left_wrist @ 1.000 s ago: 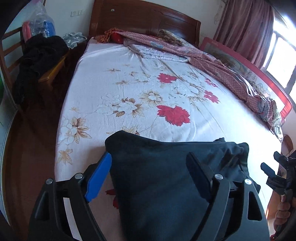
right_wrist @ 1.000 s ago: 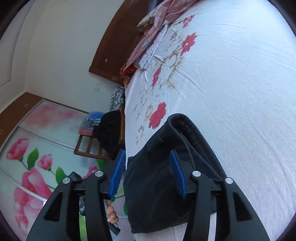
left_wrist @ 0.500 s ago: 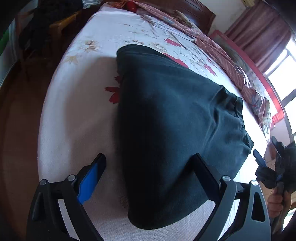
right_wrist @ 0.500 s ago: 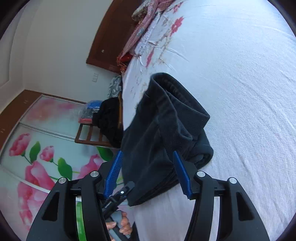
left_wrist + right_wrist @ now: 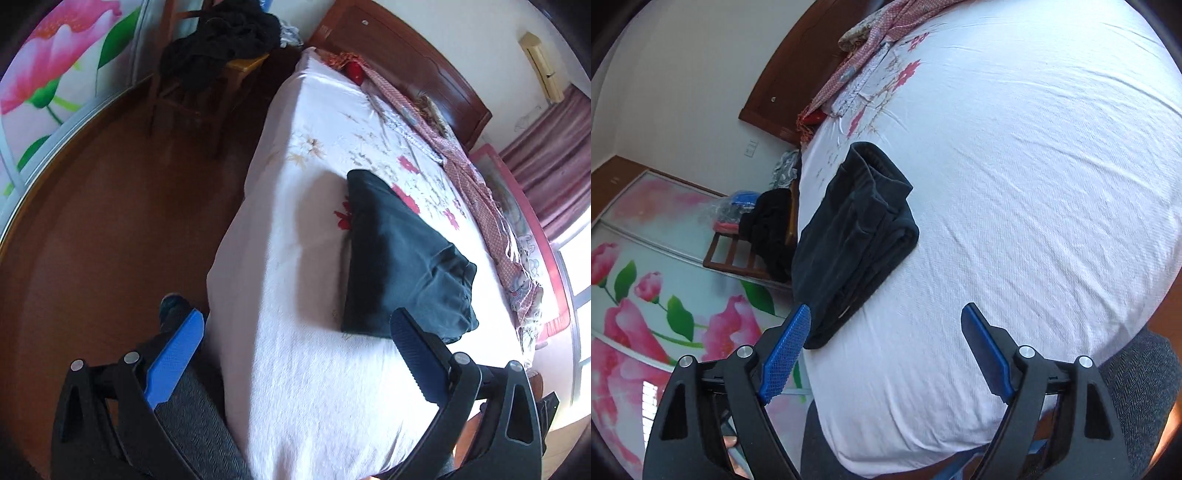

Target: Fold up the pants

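The dark pants (image 5: pixel 399 258) lie folded in a compact stack on the white floral bed sheet (image 5: pixel 295 280), near the bed's foot. They also show in the right wrist view (image 5: pixel 853 236), layered, with the waistband at the far end. My left gripper (image 5: pixel 295 354) is open and empty, held back above the bed's corner, short of the pants. My right gripper (image 5: pixel 886 350) is open and empty, above the bed's foot edge, with its left finger (image 5: pixel 786 350) near the pants' near end.
A patterned red blanket (image 5: pixel 480 177) runs along the far side of the bed by the wooden headboard (image 5: pixel 406 62). A wooden chair piled with dark clothes (image 5: pixel 221 48) stands on the brown floor (image 5: pixel 110 221) left of the bed. A floral wardrobe door (image 5: pixel 646 280) is behind.
Both grippers have pulled back from the pants and opened wider. The pants, close between the fingers before, now lie free on the bed.
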Action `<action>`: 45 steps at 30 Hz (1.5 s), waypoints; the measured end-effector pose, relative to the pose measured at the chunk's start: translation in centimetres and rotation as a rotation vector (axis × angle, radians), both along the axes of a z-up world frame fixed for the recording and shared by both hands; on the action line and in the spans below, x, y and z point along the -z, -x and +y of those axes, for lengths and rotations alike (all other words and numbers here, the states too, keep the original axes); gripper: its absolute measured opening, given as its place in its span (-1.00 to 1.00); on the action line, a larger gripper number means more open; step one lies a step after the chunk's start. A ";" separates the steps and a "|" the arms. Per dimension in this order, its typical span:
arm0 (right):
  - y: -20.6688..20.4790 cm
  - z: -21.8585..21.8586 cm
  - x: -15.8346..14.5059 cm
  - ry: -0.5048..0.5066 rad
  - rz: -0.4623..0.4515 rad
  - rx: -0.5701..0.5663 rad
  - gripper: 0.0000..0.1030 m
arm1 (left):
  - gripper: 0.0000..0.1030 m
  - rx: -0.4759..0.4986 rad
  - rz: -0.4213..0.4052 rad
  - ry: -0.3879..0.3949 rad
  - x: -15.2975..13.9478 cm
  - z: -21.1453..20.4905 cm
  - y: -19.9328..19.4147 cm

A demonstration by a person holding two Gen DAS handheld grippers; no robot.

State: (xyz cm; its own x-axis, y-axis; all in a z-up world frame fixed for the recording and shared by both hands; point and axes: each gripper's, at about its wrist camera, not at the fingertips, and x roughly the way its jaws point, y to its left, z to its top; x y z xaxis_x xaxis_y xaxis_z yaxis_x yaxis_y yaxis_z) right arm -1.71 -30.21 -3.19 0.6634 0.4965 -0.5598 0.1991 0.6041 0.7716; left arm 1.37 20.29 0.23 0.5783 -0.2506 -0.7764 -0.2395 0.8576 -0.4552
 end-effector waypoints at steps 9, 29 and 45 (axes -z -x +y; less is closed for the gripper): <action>-7.8 0.0 2.3 -0.064 -0.028 0.107 0.61 | 0.96 0.188 0.049 0.027 2.8 -7.0 0.6; -13.5 3.1 0.6 0.167 0.029 0.015 0.32 | 0.96 0.229 0.010 -0.070 2.1 -8.0 -0.5; 0.3 16.4 0.6 0.896 -0.181 -0.156 0.51 | 0.96 0.177 -0.218 -0.479 2.1 -15.0 4.9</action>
State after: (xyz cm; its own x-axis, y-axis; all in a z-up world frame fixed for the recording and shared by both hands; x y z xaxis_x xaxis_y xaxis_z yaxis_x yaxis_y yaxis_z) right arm -1.97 -13.84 -3.77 0.7406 0.0191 -0.6716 -0.0124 0.9998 0.0147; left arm -3.55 5.32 -1.84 0.7196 -0.0069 -0.6944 -0.0171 0.9995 -0.0277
